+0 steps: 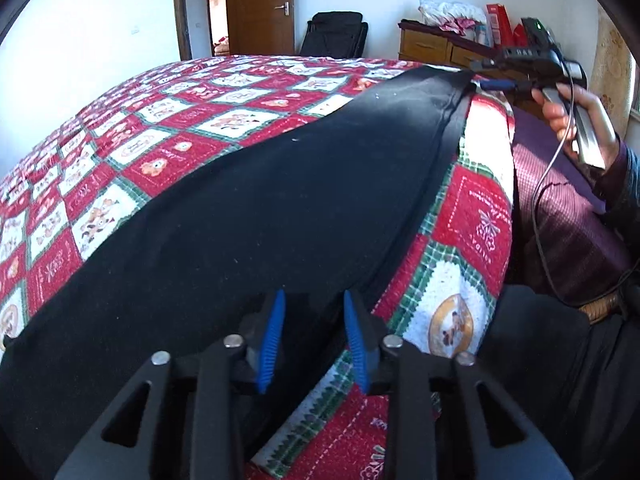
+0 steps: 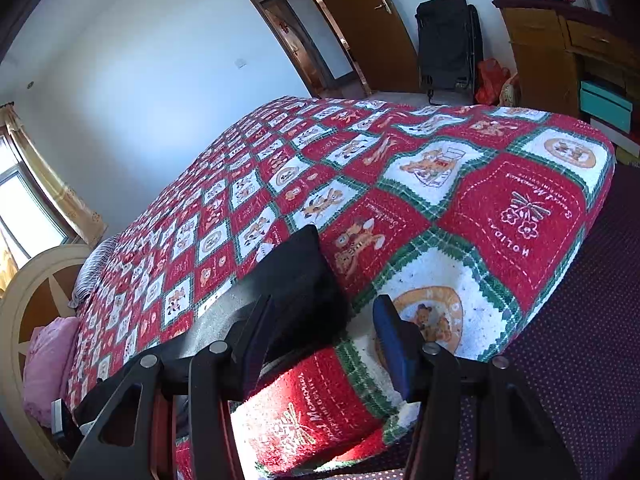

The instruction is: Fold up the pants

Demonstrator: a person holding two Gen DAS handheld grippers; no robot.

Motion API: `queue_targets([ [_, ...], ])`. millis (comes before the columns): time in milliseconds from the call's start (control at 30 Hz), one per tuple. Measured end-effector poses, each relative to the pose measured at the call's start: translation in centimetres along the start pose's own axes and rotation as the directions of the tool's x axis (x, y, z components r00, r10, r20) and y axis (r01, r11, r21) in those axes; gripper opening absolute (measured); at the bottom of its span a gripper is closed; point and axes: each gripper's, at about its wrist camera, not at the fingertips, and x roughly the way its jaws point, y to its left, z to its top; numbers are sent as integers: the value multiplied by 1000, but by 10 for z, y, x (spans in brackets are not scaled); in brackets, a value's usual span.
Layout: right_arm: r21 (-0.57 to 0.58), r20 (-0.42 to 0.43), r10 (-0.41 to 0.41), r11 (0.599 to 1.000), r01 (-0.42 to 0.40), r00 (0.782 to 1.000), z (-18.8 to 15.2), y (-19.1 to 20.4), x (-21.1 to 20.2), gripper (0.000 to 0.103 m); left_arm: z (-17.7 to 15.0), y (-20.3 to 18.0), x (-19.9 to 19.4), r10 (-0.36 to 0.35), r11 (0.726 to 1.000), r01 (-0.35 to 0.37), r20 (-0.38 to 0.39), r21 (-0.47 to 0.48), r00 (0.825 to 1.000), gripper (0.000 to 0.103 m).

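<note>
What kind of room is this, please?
Most likely a bedroom in a home: a large bed under a red patchwork blanket, a curved headboard and a wooden dresser beside the door.

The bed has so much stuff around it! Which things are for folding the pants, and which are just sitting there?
For the job:
- black pants
- left gripper
- right gripper
- patchwork quilt they lie on

Just lying about:
- black suitcase
- wooden dresser
- pink cloth by the headboard
- teal box
</note>
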Motion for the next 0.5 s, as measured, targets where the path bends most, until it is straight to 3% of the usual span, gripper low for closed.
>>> queue_targets([
  [233,23,7,27,999,-27,1000,-1,-2,0,53,-1,-4,5,17,1000,-17,7,19,1000,31],
  [267,19,9,30,999,-30,1000,0,-1,1,53,0,-4,5,20,1000,-21,9,23,1000,25],
  [300,15,6,34,999,-34,999,1,-1,3,53,1,-3,5,15,1000,-15,11,16,1000,11],
  [333,14,1,47,999,-47,999,2,-2,6,52,2,-1,4,8,1000,-8,10,8,1000,9],
  [433,-13,-8,52,999,-52,999,5,3,13,14,4,6,-2,-10,1000,10,32,-7,999,5],
  [500,-36,-6,60,998,-60,998,8,9,14,9,6,10,-6,-28,999,29,41,-20,999,4],
])
